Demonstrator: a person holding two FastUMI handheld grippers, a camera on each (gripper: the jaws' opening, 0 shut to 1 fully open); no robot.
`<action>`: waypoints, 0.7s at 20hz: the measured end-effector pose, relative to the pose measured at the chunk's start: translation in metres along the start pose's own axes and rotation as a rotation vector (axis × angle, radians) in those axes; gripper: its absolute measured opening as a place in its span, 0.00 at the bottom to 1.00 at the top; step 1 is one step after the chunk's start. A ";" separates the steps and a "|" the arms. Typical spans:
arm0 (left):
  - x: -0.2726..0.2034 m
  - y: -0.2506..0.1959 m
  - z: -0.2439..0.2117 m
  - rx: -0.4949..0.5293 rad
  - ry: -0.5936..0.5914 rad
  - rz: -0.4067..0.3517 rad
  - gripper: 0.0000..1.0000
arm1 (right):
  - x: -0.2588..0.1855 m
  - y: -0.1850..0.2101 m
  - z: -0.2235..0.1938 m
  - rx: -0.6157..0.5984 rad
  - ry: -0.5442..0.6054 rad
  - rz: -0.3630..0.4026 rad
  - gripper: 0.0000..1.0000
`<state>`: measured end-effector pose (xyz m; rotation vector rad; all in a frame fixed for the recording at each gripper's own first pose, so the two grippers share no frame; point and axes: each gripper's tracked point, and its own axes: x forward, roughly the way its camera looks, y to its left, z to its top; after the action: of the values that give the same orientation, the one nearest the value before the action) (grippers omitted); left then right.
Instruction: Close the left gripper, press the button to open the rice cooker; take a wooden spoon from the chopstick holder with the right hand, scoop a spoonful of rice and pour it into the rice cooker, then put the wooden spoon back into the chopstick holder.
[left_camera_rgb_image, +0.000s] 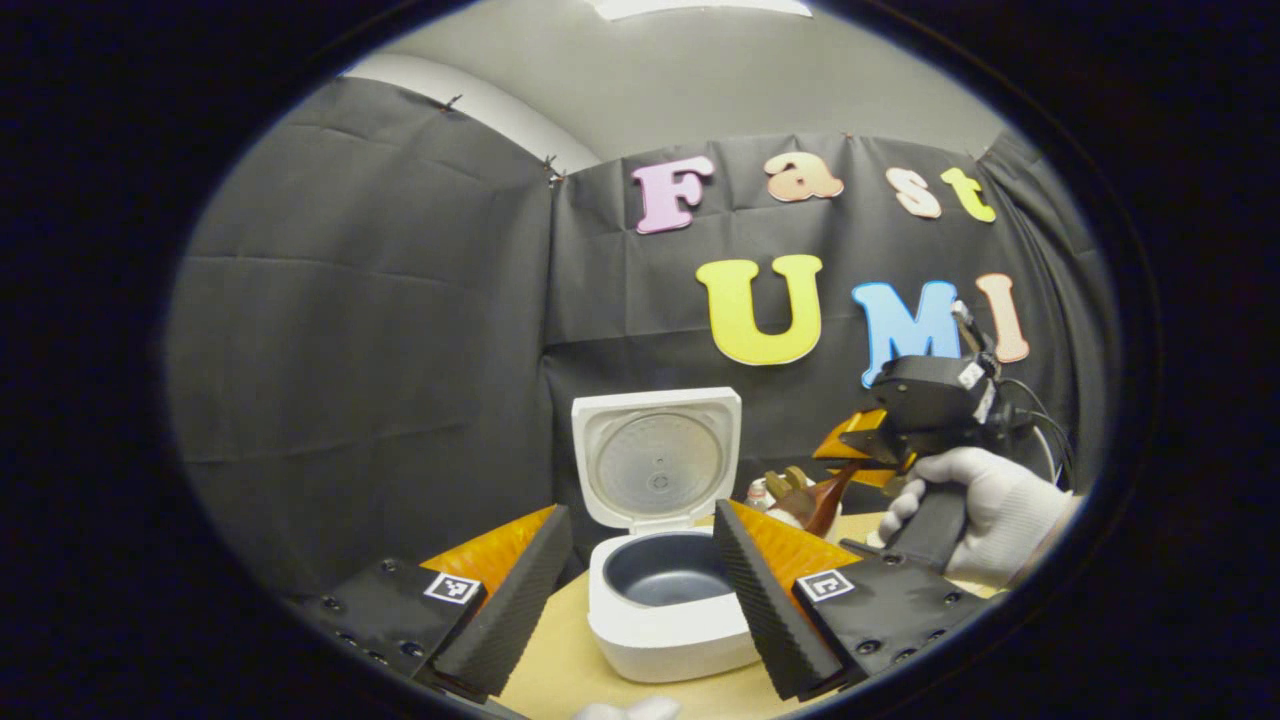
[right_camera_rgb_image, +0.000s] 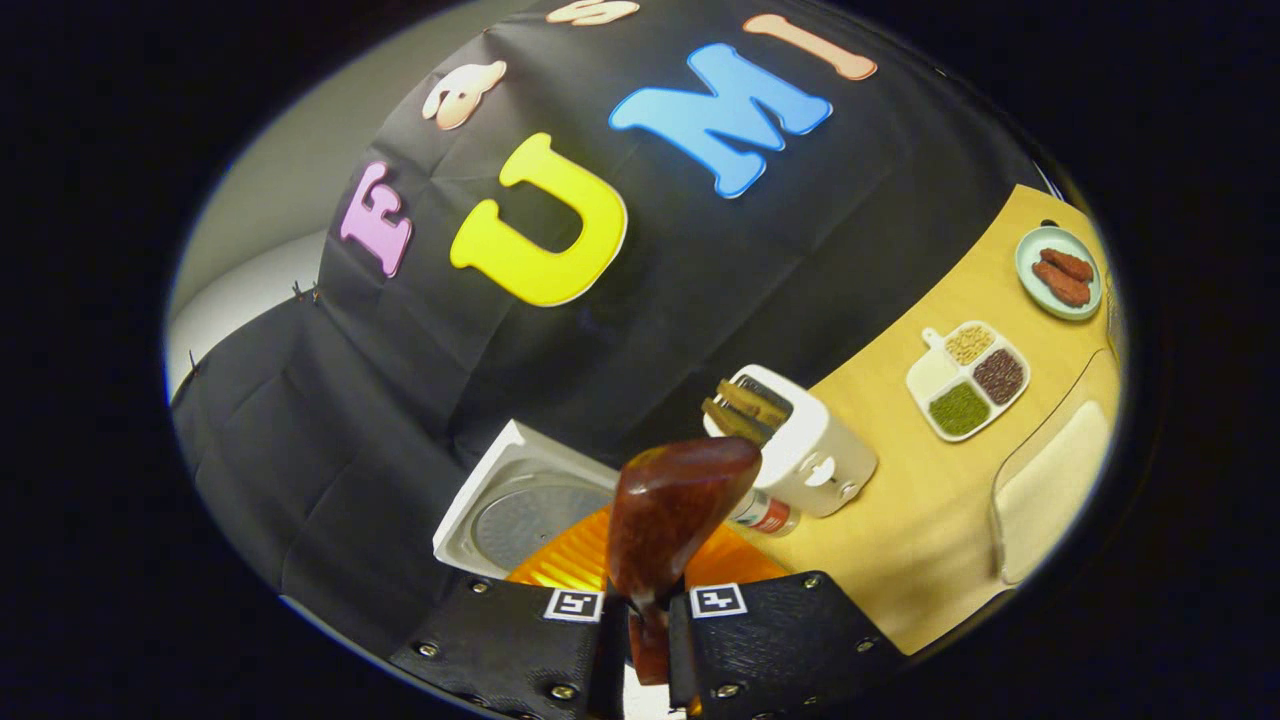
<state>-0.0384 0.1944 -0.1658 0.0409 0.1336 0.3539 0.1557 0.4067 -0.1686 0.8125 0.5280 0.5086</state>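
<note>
Black cloth wall behind yellow table (right_camera_rgb_image: 900, 540). Cooker (left_camera_rgb_image: 668, 600) sits w/ lid (left_camera_rgb_image: 655, 455) up, pot bare inside. Left gripper (left_camera_rgb_image: 640, 590) wide open, fingers either side of cooker, not touching. Right gripper (right_camera_rgb_image: 648, 640) clamped on spoon (right_camera_rgb_image: 670, 520) handle, bowl raised over cooker lid. Holder (right_camera_rgb_image: 800, 445) just beside, more utensils in it. Grain tray (right_camera_rgb_image: 968, 380) farther right.

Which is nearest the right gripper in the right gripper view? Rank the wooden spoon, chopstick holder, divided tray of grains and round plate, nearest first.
1. Wooden spoon: clamped in the right gripper, bowl pointing up.
2. Chopstick holder: white, just beyond the spoon, slightly right.
3. Divided tray of grains: farther right on the wooden table.
4. Round plate: farthest, upper right near the table's far edge.
</note>
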 end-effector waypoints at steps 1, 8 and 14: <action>-0.001 0.004 -0.002 -0.004 0.004 0.012 0.98 | 0.007 0.009 -0.012 -0.012 0.018 0.017 0.17; -0.010 0.022 -0.012 -0.019 0.027 0.060 1.00 | 0.056 0.032 -0.069 -0.115 0.081 0.022 0.17; -0.012 0.031 -0.021 -0.011 0.044 0.088 1.00 | 0.075 0.017 -0.067 -0.341 0.032 -0.042 0.17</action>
<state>-0.0634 0.2196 -0.1832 0.0279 0.1741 0.4437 0.1676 0.4986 -0.2121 0.4679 0.4705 0.5557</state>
